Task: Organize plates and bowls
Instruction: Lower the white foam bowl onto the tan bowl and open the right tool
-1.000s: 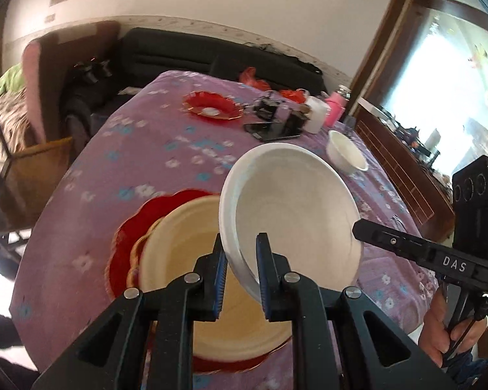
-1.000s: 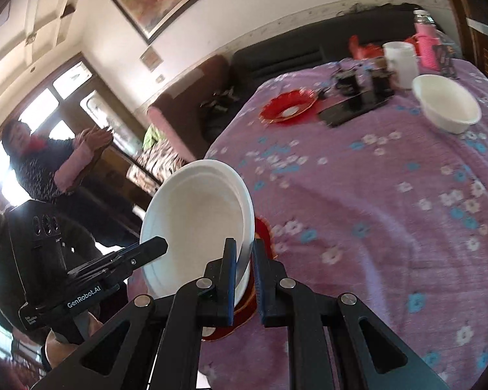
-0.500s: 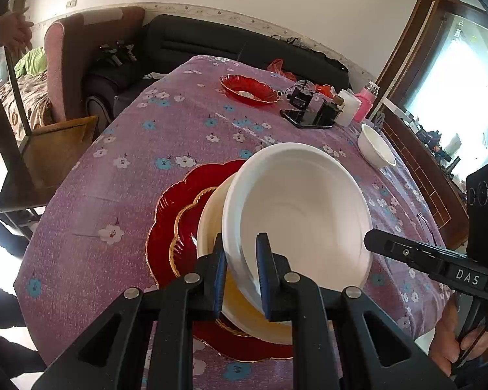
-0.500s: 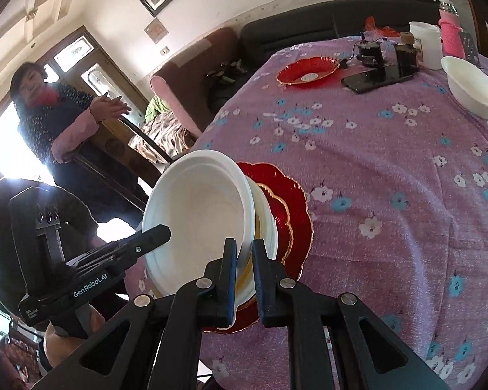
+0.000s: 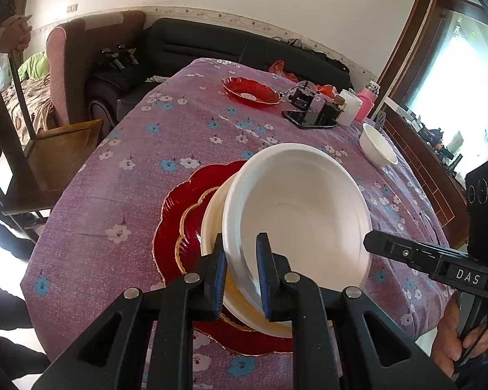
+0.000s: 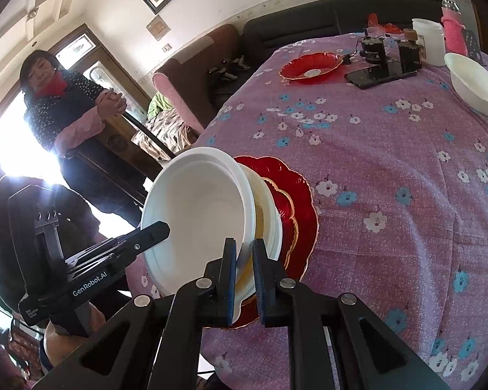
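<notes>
Left wrist view: at far left a wooden chair stands beside the surface, which is covered in a purple flowered cloth. On the near part of the surface lies a large red plate with a gilt scalloped edge; a smaller red plate and a cream bowl rest on it. The large white bowl sits tilted over the cream bowl, its opening facing the camera. The left hand-held gripper is closed on the near left rim of the large white bowl, one finger inside and one outside. At right, the right hand-held gripper reaches the bowl's opposite rim.

Far side of the surface, left to right: a small red dish, a black phone, a white cup, a pink bottle, and a small white bowl standing well apart from the stack.

Right wrist view: a bystander stands at left with hands clasped. The right hand-held gripper is closed on the right rim of the large white bowl, with the stacked plates behind.
</notes>
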